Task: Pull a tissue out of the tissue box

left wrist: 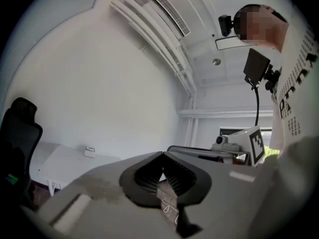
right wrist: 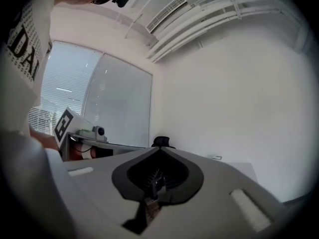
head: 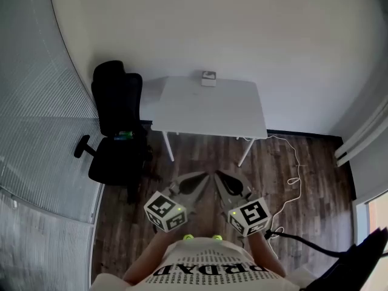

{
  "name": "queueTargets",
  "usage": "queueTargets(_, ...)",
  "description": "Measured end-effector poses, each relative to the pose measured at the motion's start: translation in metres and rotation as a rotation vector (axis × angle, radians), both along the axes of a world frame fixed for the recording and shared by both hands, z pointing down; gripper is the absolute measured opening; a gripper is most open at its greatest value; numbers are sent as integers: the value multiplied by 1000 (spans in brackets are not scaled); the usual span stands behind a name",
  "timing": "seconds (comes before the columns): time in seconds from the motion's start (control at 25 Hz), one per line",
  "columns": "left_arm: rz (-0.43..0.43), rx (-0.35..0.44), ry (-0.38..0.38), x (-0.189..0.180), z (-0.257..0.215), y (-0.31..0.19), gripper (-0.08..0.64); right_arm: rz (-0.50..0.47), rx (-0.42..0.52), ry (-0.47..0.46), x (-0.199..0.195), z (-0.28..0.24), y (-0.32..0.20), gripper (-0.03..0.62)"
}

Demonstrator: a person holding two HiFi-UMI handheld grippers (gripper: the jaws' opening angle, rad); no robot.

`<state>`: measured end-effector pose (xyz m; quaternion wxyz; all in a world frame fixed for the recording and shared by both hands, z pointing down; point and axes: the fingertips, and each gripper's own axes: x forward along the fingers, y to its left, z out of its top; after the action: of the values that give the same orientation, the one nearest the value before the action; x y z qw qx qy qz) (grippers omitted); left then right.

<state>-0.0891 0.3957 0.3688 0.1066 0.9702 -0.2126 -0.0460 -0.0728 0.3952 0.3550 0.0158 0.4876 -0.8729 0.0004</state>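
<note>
Close by, the left gripper (head: 202, 178) and the right gripper (head: 220, 178) are both shut and hold nothing. Far off, the tissue box (head: 208, 78) sits at the back edge of the desk (head: 182, 111). Pulling has not begun, I think. Next comes stepping closer and opening a gripper.

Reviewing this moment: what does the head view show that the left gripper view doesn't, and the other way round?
Only the head view: the left gripper's marker cube and the glass wall with blinds. Only the left gripper view: the ceiling vent, the head-mounted camera, and a close look at the left claw, shut with nothing in it. Both: the white table, the tissue box at its far edge, the black chair and the right gripper's marker cube.
</note>
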Motion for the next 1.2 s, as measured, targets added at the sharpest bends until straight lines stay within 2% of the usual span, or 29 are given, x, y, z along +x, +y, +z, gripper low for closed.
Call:
queueTargets(0.64, 11, 6, 10, -13, -1, 2, -11, 21, -15, 37, -13, 6, -2, 8)
queueTargets(0.8, 8, 40, -18, -15, -1, 1, -9, 41, -21, 39, -14, 9, -2, 8)
queueTargets(1.0, -7, 120, -39, -18, -7, 4, -11, 65, -20, 40, -14, 11, 0, 9)
queueTargets(1.12, -4, 135, -56, -20, -6, 3, -9, 72, -20, 44, -16, 13, -2, 10)
queueTargets(1.2, -4, 148, -63, -23, -4, 0, -5, 70, -24, 61, -19, 14, -5, 42)
